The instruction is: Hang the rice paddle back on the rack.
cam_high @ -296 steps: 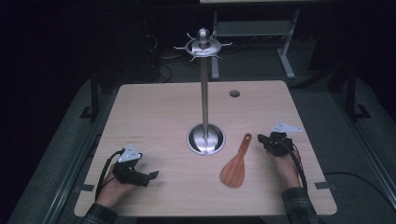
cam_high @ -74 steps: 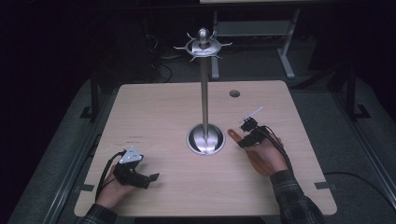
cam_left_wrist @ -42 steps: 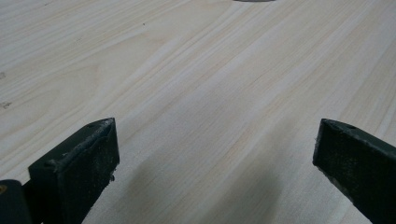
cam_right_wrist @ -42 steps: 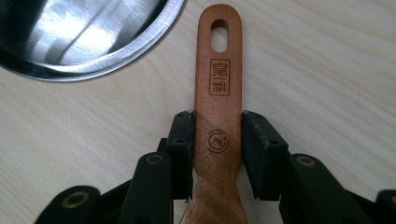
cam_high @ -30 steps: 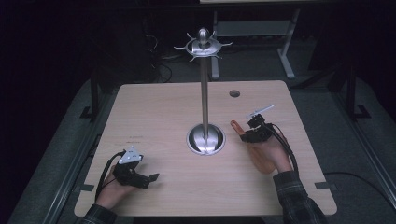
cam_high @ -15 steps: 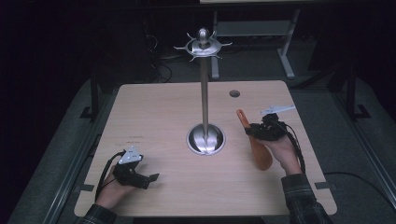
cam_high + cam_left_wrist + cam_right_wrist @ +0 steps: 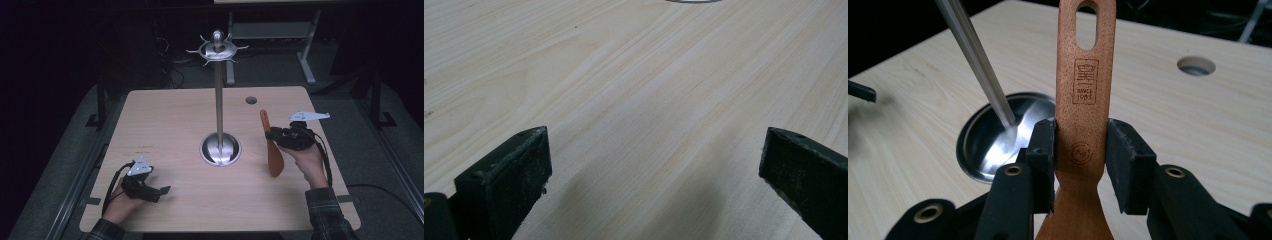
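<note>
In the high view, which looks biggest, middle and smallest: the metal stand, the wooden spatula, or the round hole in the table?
1. Metal stand, by far the tallest.
2. Wooden spatula, clamped in the right hand-held gripper.
3. Round hole, smallest, though farther from the camera.

Dim all round in the high view, lit only on the pale wooden surface (image 7: 175, 125); black beyond its edges. Soft glare on the round polished steel base (image 7: 220, 149) at centre. Faint shadow under the near jaws in the left gripper view. Slightly blurred at 9 o'clock in the right gripper view.
</note>
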`<move>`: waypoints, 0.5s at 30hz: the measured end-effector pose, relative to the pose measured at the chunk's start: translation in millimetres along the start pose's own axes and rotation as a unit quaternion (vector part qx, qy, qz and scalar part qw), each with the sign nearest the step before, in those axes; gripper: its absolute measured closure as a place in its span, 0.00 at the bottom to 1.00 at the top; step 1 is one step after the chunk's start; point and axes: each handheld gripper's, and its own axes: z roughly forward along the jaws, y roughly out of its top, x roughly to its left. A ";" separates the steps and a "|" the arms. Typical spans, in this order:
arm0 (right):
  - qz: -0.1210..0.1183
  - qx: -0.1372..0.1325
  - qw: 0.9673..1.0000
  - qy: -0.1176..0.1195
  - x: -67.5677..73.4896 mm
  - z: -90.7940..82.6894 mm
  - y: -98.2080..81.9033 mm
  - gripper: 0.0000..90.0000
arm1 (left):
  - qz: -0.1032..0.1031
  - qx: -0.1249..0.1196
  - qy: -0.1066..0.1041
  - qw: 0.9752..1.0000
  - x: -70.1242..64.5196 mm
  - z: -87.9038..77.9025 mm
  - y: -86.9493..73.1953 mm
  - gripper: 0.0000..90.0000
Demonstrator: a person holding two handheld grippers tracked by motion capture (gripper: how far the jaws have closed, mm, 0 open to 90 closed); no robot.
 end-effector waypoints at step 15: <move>-0.018 -0.074 0.996 0.037 14.0 -23.4 15.3 0.72 | 0.000 -0.001 0.001 1.000 0.4 0.4 0.0 0.00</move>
